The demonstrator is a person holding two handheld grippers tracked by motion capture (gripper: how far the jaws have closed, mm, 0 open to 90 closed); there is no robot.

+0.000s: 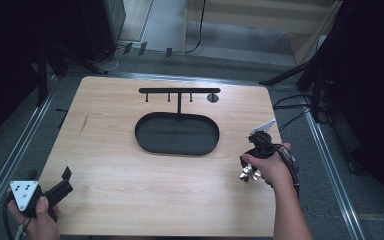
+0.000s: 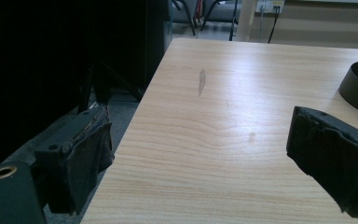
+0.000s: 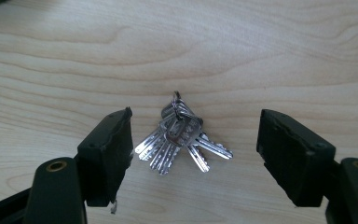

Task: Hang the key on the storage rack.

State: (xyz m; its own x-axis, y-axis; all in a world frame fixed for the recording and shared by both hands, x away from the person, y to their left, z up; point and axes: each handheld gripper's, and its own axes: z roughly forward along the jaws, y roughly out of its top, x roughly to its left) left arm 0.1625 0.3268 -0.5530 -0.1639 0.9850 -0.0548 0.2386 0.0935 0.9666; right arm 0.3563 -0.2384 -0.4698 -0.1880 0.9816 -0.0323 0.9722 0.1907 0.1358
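Your right claw (image 3: 193,154) hangs jaws apart right over the keys (image 3: 182,135), which lie flat on the bench (image 1: 130,170) between the two jaws, nearer the one at the left of the right gripper view. The ring points away from the claw and the blades fan back toward it, so a straight drop likely suffices. Your left claw (image 2: 205,158), also apart and empty, sits well off at the bench's near left corner. Beyond the keys stands a black tray (image 1: 177,133) with a hook rack (image 1: 179,91); dark stands and floor rails ring the bench.
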